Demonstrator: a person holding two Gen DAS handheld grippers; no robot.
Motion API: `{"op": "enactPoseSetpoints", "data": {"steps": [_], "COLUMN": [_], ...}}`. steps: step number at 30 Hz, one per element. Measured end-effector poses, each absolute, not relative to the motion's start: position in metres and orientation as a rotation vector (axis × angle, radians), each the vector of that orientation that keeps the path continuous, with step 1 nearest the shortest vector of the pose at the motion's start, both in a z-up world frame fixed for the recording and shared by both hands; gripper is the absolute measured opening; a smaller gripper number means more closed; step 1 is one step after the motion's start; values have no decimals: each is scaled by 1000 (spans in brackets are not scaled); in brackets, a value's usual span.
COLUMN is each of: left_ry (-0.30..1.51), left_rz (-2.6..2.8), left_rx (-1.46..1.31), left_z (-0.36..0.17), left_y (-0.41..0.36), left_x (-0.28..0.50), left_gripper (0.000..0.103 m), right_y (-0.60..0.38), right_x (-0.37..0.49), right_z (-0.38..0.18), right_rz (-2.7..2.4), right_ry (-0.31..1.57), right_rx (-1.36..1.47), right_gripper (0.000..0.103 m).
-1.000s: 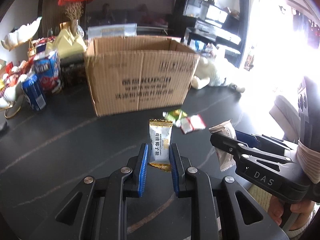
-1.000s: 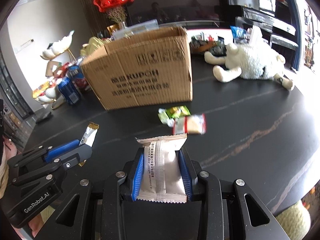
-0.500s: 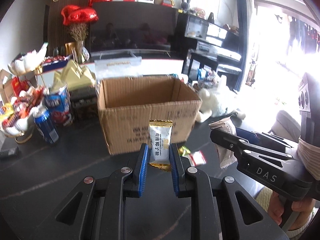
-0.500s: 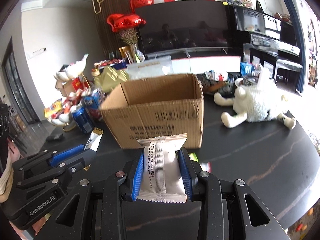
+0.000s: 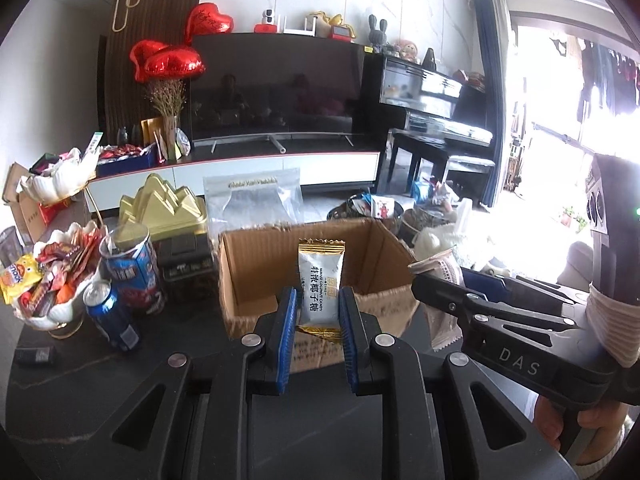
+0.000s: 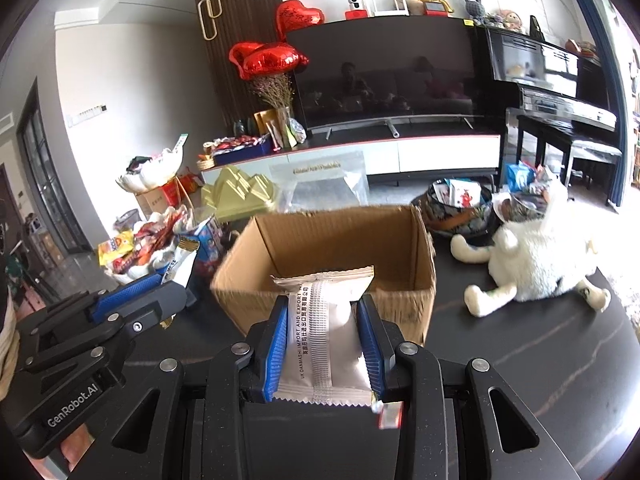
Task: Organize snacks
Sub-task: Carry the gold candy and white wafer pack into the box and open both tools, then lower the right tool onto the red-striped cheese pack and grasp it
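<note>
My left gripper [image 5: 318, 300] is shut on a small white and gold candy packet [image 5: 321, 284] and holds it upright in front of the open cardboard box [image 5: 256, 264]. My right gripper [image 6: 323, 316] is shut on a larger white snack pouch [image 6: 324, 336], held just before the near wall of the same box [image 6: 400, 240]. The box looks empty inside. Each gripper shows in the other's view: the right gripper [image 5: 430, 280] at the right, the left gripper [image 6: 176, 276] at the left. A small red and white packet [image 6: 390, 416] lies on the table under my right fingers.
On the dark table [image 6: 540, 380] stand blue cans [image 5: 112, 316], a white bowl of snacks [image 5: 44, 292], a gold tin [image 5: 164, 208] and a clear bag [image 5: 252, 204] behind the box. A white plush toy [image 6: 532, 260] lies at the right. A TV stands behind.
Both grippers have lifted with their packets and come closer to the box, now level with its open top. The loose packets on the table have dropped out of the left view.
</note>
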State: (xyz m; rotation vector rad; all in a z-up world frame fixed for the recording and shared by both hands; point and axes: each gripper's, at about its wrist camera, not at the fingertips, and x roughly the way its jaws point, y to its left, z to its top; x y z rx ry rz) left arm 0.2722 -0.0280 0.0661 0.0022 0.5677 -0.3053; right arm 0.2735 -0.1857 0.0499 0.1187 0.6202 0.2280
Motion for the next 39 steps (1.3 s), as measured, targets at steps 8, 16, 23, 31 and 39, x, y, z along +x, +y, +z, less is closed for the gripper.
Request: {"op": "enactPoseSetpoints", "data": {"steps": [8,16,23,31,39], "left_ry": [579,602,631,621,619], "left_rz": [-291,-262,-176,-247,-290], "left_rx": [-2,-13,-7,17,32], "left_z": [66,48,39,36,30], "left_y": [-27,-24,-26,-49,-72], "left_x": [313,359,374,332,294], "left_gripper": [22,23,45,46,46], "right_y": [-182,-180,-184,-205,-231], "right_x": [318,361,373,325,286], "right_z": [57,49,43,45,31], "right_rz": [253,262,219,187,179], "right_ry": [626,630,614,588,620], "right_rx": [99,83,62,48,92], "right_gripper": [35,36,58,58,58]}}
